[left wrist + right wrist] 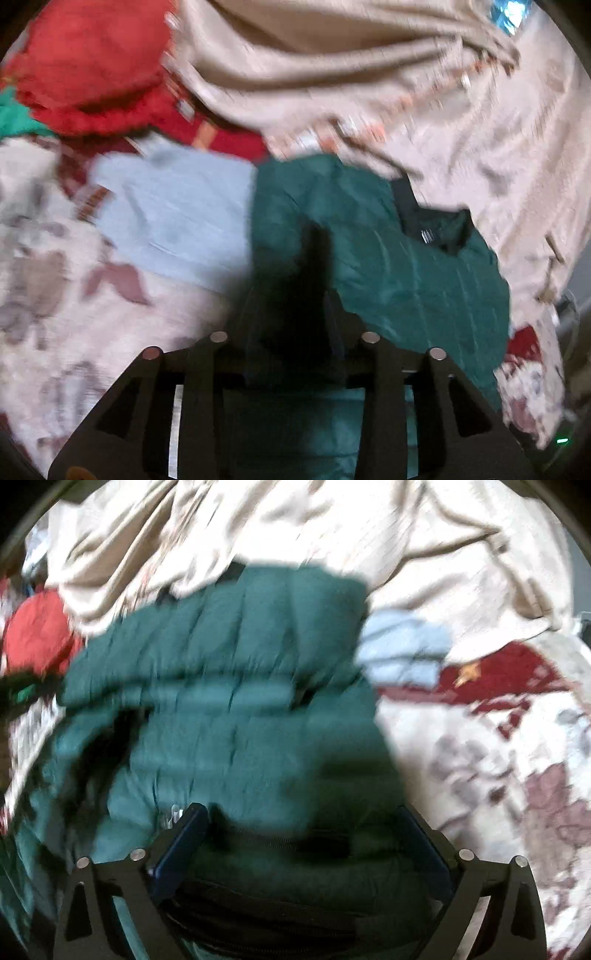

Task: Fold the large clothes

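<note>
Right gripper (299,849) is closest, jaws wide around a thick bunch of green quilted jacket (229,709), pads seemingly pressing it, so I read it as grasping. Jacket lies half-folded on the floral bedspread (498,775), beside a light blue garment (177,218). Judging by look: puffy, soft, light, probably slippery shell, so best taken at hem or collar (432,221). Left gripper (314,258) is a dark blur over the jacket, fingers close together; can't tell if it holds fabric. Sleeves hidden, everything motion-blurred
</note>
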